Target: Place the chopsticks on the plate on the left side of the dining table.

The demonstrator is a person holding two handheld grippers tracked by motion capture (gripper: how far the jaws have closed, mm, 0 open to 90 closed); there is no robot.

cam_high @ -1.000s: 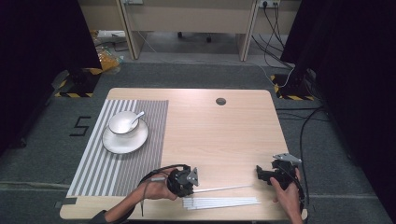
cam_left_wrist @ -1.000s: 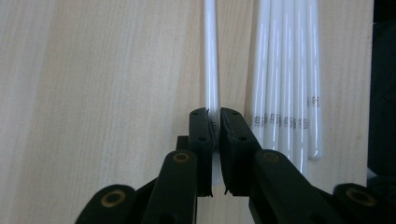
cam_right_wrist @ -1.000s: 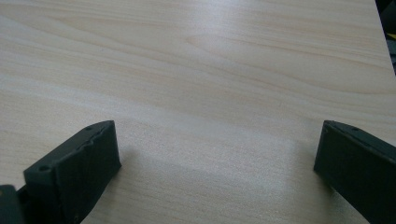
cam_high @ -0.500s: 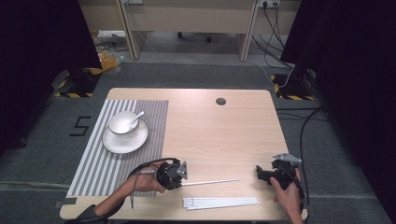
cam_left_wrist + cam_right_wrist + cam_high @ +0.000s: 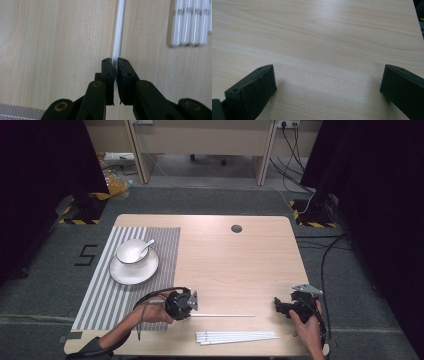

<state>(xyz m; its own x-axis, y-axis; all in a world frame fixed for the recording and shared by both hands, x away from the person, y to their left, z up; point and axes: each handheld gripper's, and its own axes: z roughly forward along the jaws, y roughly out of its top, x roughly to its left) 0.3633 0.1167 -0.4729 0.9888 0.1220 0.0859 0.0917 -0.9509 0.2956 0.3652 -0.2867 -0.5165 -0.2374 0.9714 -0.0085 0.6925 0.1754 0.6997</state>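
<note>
Left gripper (image 5: 115, 65) pinching 1 white chopstick (image 5: 222, 315) by its end, long axis crosswise toward wide-spread right gripper (image 5: 278, 305)

In the high view, the left forearm (image 5: 120, 332) enters from the lower left corner and angles up toward the centre. Its hand holds the left tool (image 5: 192, 307) at lower centre-left, lying level and pointing right. In the left gripper view, the same tool (image 5: 114, 62) has its black jaws pressed nearly together. The right hand (image 5: 309, 330) comes up at the lower right of the high view, holding the right tool (image 5: 276, 304) pointing left. In the right gripper view, that tool's (image 5: 327, 80) jaws stand wide apart.
</note>
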